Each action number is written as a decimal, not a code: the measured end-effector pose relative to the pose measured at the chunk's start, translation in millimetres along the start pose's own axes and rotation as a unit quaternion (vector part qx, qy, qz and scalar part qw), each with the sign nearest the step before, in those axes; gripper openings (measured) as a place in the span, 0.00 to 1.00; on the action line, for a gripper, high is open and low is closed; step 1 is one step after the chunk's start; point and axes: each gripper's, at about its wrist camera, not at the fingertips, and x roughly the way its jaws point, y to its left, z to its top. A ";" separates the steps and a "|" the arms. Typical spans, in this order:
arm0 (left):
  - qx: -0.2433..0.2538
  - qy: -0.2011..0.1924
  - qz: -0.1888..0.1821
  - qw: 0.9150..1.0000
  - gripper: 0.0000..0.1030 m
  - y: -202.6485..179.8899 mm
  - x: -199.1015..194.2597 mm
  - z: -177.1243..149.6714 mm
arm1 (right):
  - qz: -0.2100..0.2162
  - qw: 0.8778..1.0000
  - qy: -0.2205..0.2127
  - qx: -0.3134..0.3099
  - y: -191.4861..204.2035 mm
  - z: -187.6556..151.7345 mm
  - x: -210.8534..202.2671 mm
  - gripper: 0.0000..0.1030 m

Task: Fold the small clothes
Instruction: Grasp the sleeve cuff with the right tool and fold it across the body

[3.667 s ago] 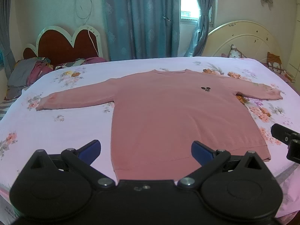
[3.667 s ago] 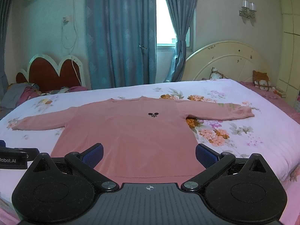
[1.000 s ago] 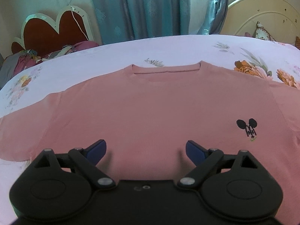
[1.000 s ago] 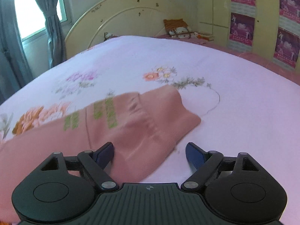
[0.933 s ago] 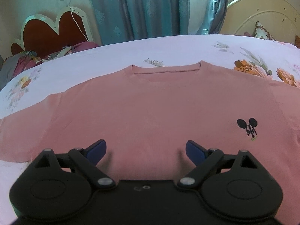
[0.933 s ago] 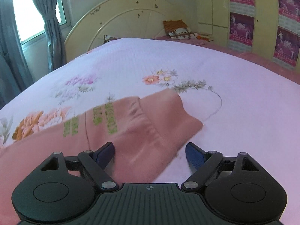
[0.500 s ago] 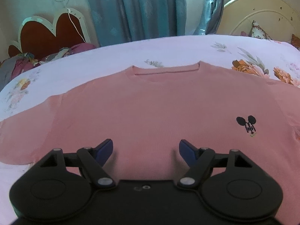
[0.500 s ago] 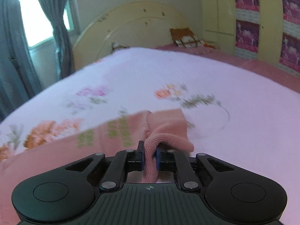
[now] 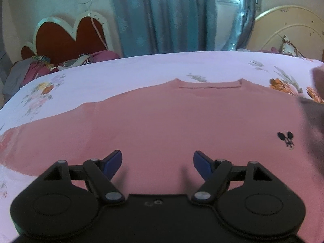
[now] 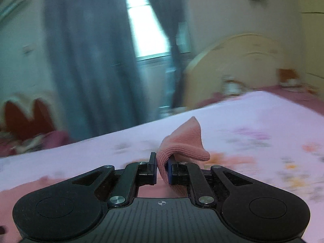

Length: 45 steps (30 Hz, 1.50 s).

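- Bedroom setting: blue curtains hang at the far wall, a red heart-shaped headboard stands far left, and a floral bedsheet serves as the work surface.
- Spread flat on that sheet lies the pink sweater, front up, neckline pointing to the far side, body smooth and unfolded.
- Flat and face-up makes sense: it gives clean fold lines, and a sleeve can be laid across the chest.
- Left gripper hovers low over the near middle of the sweater, blue pads wide apart, nothing between them. My read is that it waits there to pin or catch the body.
- Over on the right, the right gripper is clamped tight on the sleeve cuff, ribbed knit bunched up and poking out beyond the fingers.
- Cuff is lifted clear of the sheet and the background is smeared, so the view is swinging; judging by that, the sleeve is being carried in toward the chest.
- In the left view, a blurred pink and grey shape at the right edge may be that sleeve and gripper arriving; too smeared to be sure.
- Markings: a small black mouse-head logo sits on the sweater's chest, right side of the view. No readable lettering anywhere.
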 end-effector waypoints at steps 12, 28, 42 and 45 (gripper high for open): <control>-0.028 0.006 -0.012 1.000 0.74 32.2 13.3 1.6 | 0.101 0.983 0.147 -0.031 127.2 -88.8 68.5 0.16; -0.080 0.074 -0.236 0.966 0.62 -40.1 63.9 18.0 | -0.051 0.994 0.100 -0.008 6.8 -83.8 -15.0 0.70; -0.112 -0.002 -0.295 0.949 0.06 -61.1 65.6 36.0 | -0.103 0.986 0.128 -0.003 -38.9 -114.7 -24.2 0.54; -0.121 -0.045 -0.315 0.940 0.06 -52.7 41.4 57.8 | -0.100 0.986 0.134 -0.004 -36.3 -118.1 -14.8 0.54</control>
